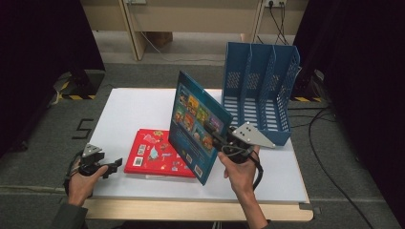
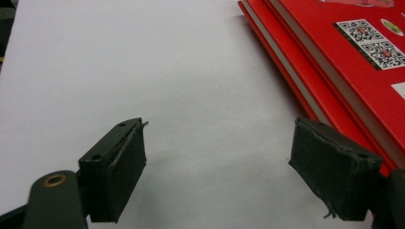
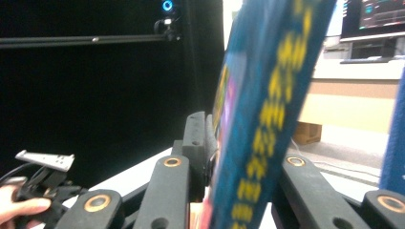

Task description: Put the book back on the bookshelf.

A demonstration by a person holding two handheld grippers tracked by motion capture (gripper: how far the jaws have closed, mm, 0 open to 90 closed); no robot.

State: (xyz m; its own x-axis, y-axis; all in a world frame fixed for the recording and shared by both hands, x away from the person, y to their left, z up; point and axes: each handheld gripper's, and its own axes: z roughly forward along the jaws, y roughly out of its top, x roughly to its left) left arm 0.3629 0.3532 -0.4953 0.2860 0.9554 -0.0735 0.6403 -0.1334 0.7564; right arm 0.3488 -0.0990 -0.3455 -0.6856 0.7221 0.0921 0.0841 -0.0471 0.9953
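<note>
On the white table (image 1: pixel 133 112), which is the biggest thing I have in front of me, the surface is smooth and matte, and its near edge shows a pale wooden lip. At the far right stands the blue file rack (image 1: pixel 260 90), hard plastic with slotted walls and three upright bays; its lower left corner is hidden behind the book I am holding.

That blue picture book (image 1: pixel 196 126) stands upright and tilted near the middle of the table, its glossy cover carrying rows of small coloured panels. In the right gripper view its spine is blurred, so I cannot read the yellow lettering, and its top runs out of frame. My right gripper (image 1: pixel 220 138) is clamped on its right edge, one black jaw on each face of the cover; the pads themselves are mostly hidden by the book.

Left of it and partly behind it, a red picture book (image 1: pixel 155 153) lies flat, glossy, with QR-code stickers. In the left gripper view it looks like a stack of two red hardbacks with grey page edges, cut off at the right.

At the near left, my left gripper (image 1: pixel 112 167) hovers over bare table just beside the red book's corner. Its jaws stand wide with nothing between them; the rubber pads (image 2: pixel 334 174) look worn and frayed.
</note>
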